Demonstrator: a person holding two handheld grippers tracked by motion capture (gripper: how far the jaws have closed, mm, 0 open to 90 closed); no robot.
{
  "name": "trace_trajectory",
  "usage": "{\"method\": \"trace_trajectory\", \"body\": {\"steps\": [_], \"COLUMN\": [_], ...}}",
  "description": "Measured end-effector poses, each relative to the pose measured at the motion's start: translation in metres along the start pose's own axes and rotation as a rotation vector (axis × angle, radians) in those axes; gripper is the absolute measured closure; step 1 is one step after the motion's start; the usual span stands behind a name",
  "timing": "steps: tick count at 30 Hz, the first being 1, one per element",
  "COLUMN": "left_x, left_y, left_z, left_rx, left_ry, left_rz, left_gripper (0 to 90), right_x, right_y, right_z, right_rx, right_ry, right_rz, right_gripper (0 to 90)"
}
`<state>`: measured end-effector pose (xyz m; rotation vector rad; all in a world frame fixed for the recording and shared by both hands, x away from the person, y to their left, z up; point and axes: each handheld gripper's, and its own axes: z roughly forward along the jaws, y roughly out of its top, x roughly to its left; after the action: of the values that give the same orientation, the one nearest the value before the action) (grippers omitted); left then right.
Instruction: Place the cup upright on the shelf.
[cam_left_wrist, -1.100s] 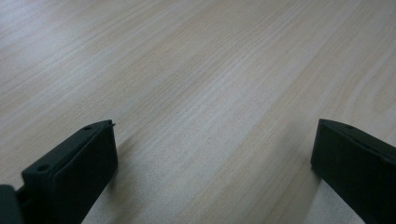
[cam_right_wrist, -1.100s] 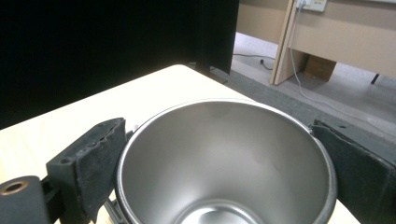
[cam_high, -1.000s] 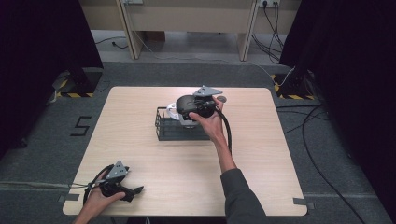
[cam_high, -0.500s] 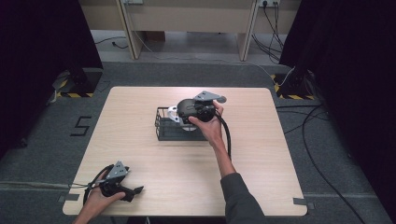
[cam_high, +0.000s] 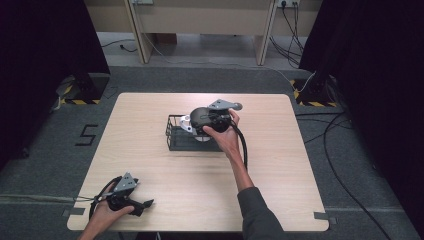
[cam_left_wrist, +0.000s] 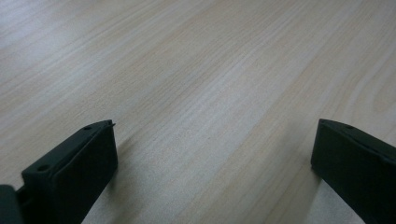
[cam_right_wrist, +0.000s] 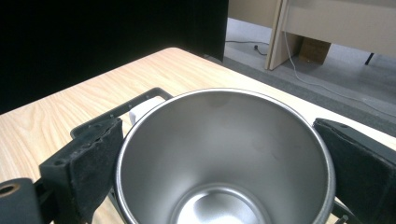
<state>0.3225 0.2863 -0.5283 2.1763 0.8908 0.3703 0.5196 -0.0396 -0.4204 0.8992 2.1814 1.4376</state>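
Seen from the high view, a person works at a pale wooden table (cam_high: 280, 165), the right gripper (cam_high: 192, 121) held over a black wire basket (cam_high: 172, 136) near the table's middle, the left gripper (cam_high: 145, 204) lying low at the near left corner, well apart from the basket. From above, the right hand (cam_high: 222, 135) and the gripper's black body cover most of what sits in the basket; a little bright metal and something white show beside them. The right gripper view supplies what the overhead camera cannot: a polished steel cup (cam_right_wrist: 224, 154), its mouth open toward the lens, stands between the two black jaws, each jaw pressed against its rim on either side, so the right gripper (cam_right_wrist: 224, 158) is clamped on the cup. Behind the cup in that view runs a black rim of the basket (cam_right_wrist: 135, 105), with a small white object (cam_right_wrist: 142, 108) just inside it. The left gripper view shows bare wood grain close beneath the left gripper (cam_left_wrist: 212, 154), its jaws spread wide apart with nothing between them. The high view alone takes in the grey floor (cam_high: 45, 150) and the dark curtains (cam_high: 380, 75) around the table.
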Motion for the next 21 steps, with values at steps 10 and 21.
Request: {"method": "trace_trajectory", "body": {"steps": [10, 21], "left_x": [0.000, 0.000], "left_y": [0.000, 0.000], "left_z": [0.000, 0.000], "left_rx": [-0.002, -0.004], "left_ry": [0.000, 0.000], "left_rz": [-0.002, -0.003], "left_gripper": [0.0, 0.0], "right_x": [0.003, 0.006], "right_y": [0.013, 0.024], "right_z": [-0.007, -0.032], "right_rx": [0.003, -0.074], "right_ry": [-0.030, -0.027], "right_rz": [-0.039, -0.008], "right_gripper": [6.5, 16.3]}}
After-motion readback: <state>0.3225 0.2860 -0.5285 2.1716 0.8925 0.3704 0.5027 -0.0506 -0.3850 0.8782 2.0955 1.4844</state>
